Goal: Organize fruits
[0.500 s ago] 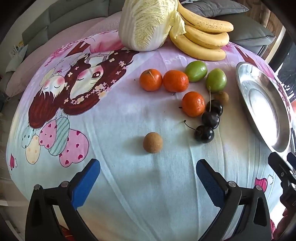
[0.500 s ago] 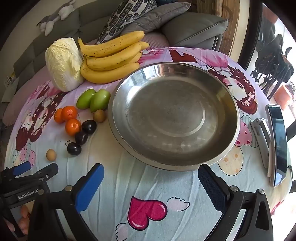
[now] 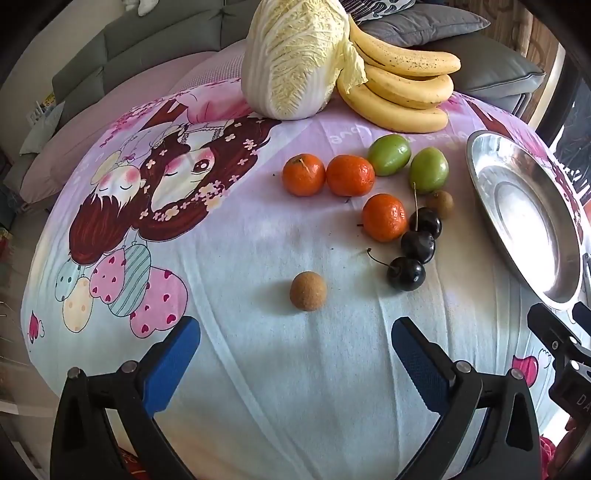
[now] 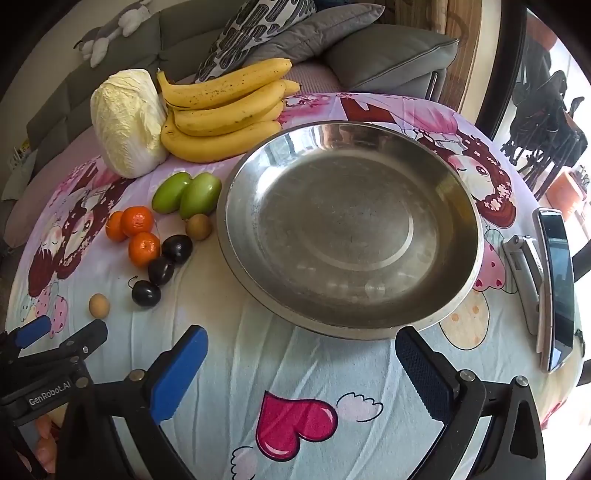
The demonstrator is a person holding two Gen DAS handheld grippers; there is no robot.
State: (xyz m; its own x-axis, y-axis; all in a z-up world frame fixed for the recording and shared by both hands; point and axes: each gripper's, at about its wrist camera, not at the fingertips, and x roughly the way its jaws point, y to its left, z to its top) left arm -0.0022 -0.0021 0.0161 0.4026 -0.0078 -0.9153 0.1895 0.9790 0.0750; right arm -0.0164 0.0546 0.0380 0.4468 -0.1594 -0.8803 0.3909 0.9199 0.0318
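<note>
left gripper [image 3: 295, 354] fingers spread wide, empty, the longan [image 3: 308, 291] just ahead at frame centre. right gripper [image 4: 301, 363] likewise agape before the empty bowl [image 4: 472, 273]. risk: the round longan may roll off if nudged off-centre.

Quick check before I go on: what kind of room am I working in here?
Most likely a home living room. A grey sofa with cushions and a plush toy runs behind the table, whose cartoon-print cloth holds fruit beside a steel basin and a phone.
</note>
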